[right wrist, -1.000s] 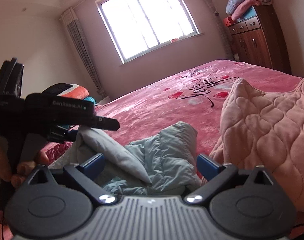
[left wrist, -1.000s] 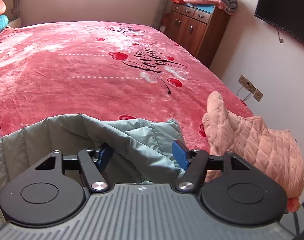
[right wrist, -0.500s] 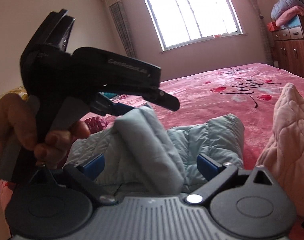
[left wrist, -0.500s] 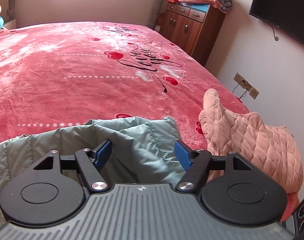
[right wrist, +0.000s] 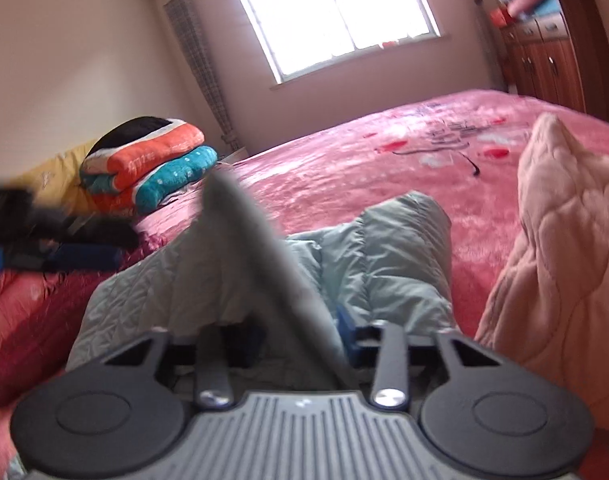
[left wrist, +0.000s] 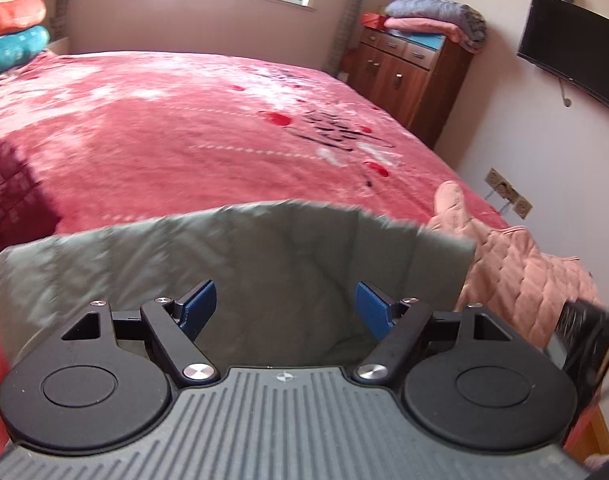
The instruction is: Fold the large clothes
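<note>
A grey-green quilted jacket (left wrist: 264,248) lies crumpled at the near edge of the pink bed (left wrist: 164,128). My left gripper (left wrist: 286,308) hovers over it, its jaws opening wide, the blue pads clear of the cloth. In the right wrist view, my right gripper (right wrist: 300,334) is closing on a raised fold of the jacket (right wrist: 248,240), which stands up from between its fingers. The left gripper (right wrist: 56,258) shows there blurred at far left, apart from the fold. A pink quilted garment (left wrist: 524,276) lies just right of the jacket (right wrist: 384,256).
Folded orange and teal blankets (right wrist: 152,168) are stacked at the bed's far left. A wooden cabinet (left wrist: 408,76) with folded blankets stands by the far right wall, under a wall TV (left wrist: 576,48). Dark red cloth (left wrist: 12,200) lies left of the jacket.
The left gripper, which stood at the raised fold, has drawn away to the left with its jaws wider. The right gripper's jaws have closed in on that fold.
</note>
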`<state>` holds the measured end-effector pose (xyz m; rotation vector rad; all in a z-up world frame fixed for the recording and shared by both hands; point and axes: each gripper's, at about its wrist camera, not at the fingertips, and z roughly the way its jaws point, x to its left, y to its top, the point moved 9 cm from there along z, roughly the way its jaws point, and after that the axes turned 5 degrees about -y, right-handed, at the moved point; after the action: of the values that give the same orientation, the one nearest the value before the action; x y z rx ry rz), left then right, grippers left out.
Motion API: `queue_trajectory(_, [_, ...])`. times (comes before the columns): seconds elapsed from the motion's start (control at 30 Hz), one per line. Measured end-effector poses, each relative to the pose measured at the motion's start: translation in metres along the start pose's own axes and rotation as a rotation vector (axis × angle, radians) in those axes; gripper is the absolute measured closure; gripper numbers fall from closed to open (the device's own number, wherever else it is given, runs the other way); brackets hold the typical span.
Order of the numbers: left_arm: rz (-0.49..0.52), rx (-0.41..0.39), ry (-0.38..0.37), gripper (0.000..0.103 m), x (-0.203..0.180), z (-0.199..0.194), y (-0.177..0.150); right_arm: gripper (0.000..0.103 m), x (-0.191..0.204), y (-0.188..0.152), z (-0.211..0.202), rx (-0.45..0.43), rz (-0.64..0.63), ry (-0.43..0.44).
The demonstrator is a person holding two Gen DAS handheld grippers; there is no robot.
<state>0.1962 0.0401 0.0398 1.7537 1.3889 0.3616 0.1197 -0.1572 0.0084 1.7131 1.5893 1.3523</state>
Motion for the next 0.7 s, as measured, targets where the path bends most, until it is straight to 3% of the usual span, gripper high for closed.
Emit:
queue_trajectory(0.1, [-0.038,0.014,0.056,0.008,0.027,-0.004,-0.02,0.09,-0.013,0.006,0.007,0.018,0.097,0.016])
queue_trajectory(0.3, [-0.073,0.053,0.206,0.011,0.075,0.017,-0.048,0.091,-0.034,0.013,0.018,0.101,0.319,0.075])
queue_trajectory(0.47, [-0.088,0.032,0.287,0.009,0.104,0.028,-0.046,0.091,-0.053,0.003,0.027,0.197,0.529,0.121])
queue_trajectory(0.57, [-0.102,0.01,0.337,0.007,0.124,0.032,-0.037,0.091,-0.055,0.005,0.026,0.212,0.53,0.106])
queue_trajectory(0.7, [-0.11,-0.005,0.394,0.006,0.149,0.034,-0.032,0.089,-0.044,0.007,0.026,0.216,0.409,0.043])
